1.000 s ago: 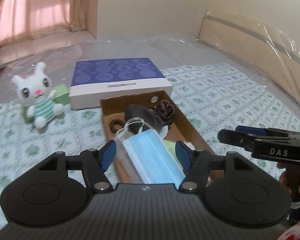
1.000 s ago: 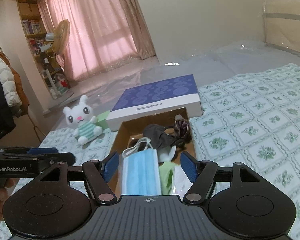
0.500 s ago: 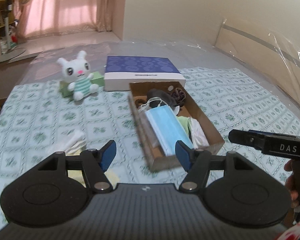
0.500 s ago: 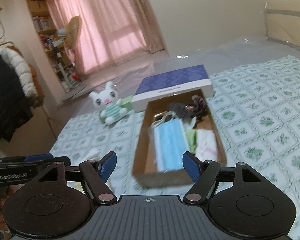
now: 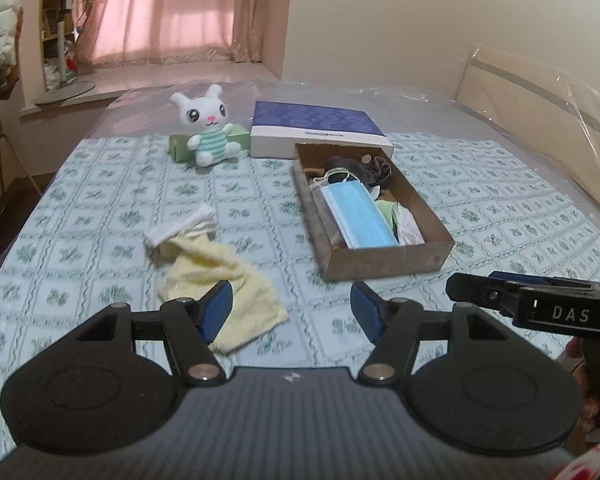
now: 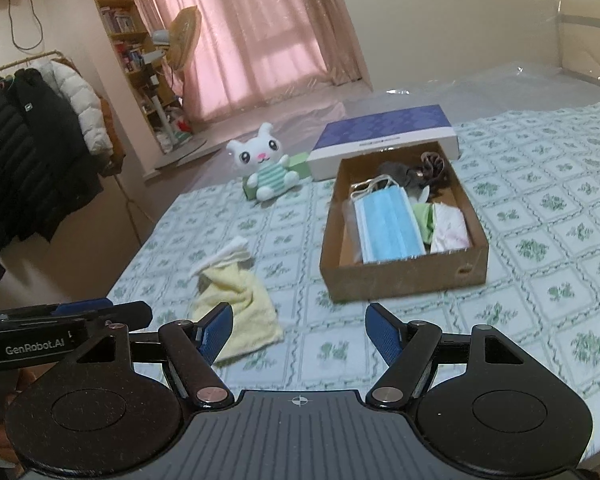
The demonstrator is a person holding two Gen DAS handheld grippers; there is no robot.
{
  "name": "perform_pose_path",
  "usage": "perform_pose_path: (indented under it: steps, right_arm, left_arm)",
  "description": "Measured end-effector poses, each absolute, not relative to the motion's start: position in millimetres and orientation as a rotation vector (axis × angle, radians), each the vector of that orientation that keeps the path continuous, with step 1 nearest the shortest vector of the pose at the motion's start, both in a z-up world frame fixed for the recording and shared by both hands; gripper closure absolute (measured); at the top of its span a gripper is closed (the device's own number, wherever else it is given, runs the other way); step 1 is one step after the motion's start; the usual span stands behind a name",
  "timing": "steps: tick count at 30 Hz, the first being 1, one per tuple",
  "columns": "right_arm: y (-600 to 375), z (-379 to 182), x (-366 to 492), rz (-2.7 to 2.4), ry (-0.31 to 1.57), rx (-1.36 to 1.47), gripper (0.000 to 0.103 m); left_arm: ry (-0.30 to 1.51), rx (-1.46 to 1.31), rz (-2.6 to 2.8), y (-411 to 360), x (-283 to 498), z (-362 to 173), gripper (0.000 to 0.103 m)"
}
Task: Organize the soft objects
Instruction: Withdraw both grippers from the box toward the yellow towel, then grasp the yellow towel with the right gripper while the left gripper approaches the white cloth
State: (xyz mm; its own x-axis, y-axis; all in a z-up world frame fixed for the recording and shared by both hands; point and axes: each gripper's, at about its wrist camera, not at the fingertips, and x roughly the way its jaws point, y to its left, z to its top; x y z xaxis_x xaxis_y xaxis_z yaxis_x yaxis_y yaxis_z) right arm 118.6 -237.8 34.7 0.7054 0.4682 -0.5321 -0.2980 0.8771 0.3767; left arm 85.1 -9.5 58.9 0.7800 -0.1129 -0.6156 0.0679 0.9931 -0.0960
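Observation:
A brown cardboard box [image 5: 388, 259] [image 6: 404, 276] lies on the patterned bed cover and holds a blue face mask [image 5: 358, 216] [image 6: 390, 224], dark hair ties, green and white cloths. A yellow towel [image 5: 220, 276] [image 6: 236, 300] with a white sock [image 5: 180, 226] [image 6: 224, 254] at its far end lies left of the box. A white plush rabbit [image 5: 206, 128] [image 6: 266, 168] sits at the back. My left gripper [image 5: 292, 308] is open and empty above the towel's near edge. My right gripper [image 6: 300, 332] is open and empty in front of the box.
A purple-topped white box [image 5: 316, 130] [image 6: 384, 136] lies behind the cardboard box. A green block [image 5: 180, 148] stands behind the rabbit. The bed's left edge drops to the floor; a coat rack [image 6: 32, 140] and a fan stand beyond. A plastic-wrapped headboard [image 5: 540, 96] rises at right.
Both grippers have pulled back and up from over the box; the whole box, the towel and the sock have come into view. Both stay open and empty.

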Motion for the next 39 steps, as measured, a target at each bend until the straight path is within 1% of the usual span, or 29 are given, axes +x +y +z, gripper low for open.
perform_pose_path:
  steps: [8, 19, 29, 39]
  right_arm:
    - [-235.8, 24.2, 96.2, 0.429, 0.654, 0.244, 0.03]
    - [-228.8, 14.7, 86.5, 0.466, 0.626, 0.216, 0.03]
    - [-214.3, -14.6, 98.3, 0.495, 0.693, 0.217, 0.03]
    - [-188.4, -41.3, 124.3, 0.513, 0.745, 0.18, 0.03]
  left_arm:
    - [0.672, -0.062, -0.075, -10.6, 51.0, 47.3, 0.04]
    - [0.646, -0.041, -0.015, -11.4, 37.4, 43.5, 0.04]
    - [0.734, -0.054, 0.031, 4.8, 46.8, 10.9, 0.04]
    - [0.769, -0.082, 0.069, 25.6, 67.2, -19.1, 0.041]
